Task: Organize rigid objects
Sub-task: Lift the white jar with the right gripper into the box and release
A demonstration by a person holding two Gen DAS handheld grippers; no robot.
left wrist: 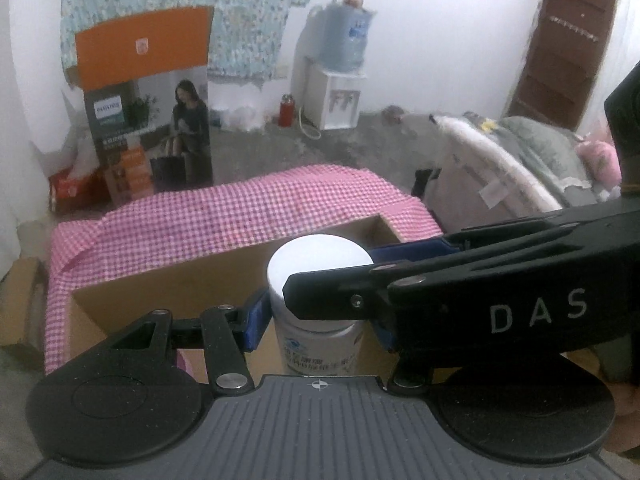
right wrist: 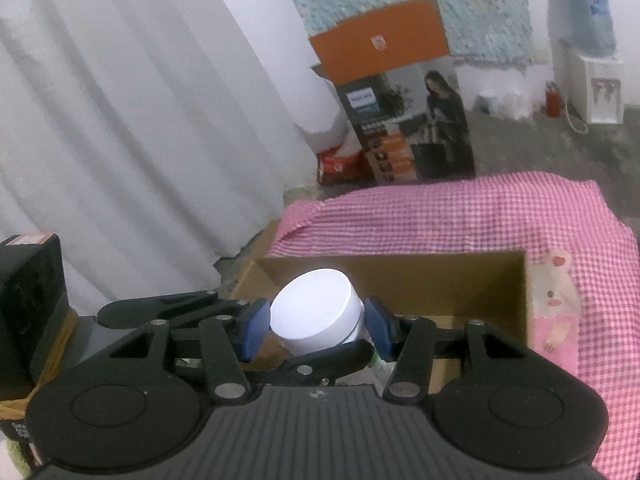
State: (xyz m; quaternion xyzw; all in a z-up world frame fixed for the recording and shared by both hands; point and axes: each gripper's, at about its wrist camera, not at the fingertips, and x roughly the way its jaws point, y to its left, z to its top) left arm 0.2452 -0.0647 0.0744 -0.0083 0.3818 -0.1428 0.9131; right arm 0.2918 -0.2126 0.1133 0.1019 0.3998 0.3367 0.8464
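White jar [left wrist: 318, 276]: smooth round flat lid, cylindrical body with printed label, held upright above the open cardboard box [left wrist: 168, 280]. Both grippers are on it. Left gripper [left wrist: 318, 316]: blue pads pinch the body just under the lid. Right gripper [right wrist: 316, 322]: blue pads press the lid's sides, narrow gap, closed on the lid. In the left wrist view the right gripper's black arm, marked "DAS", crosses in front of the jar and hides the left gripper's right pad.

Box: plain brown, matte, straight walls. Pink-white gingham cloth [right wrist: 460, 216] drapes the surface behind and beside it, with a cartoon bear print [right wrist: 556, 300] at the box's right. Beyond: printed orange carton [right wrist: 400, 92], water dispenser [left wrist: 340, 80], white curtain [right wrist: 140, 120].
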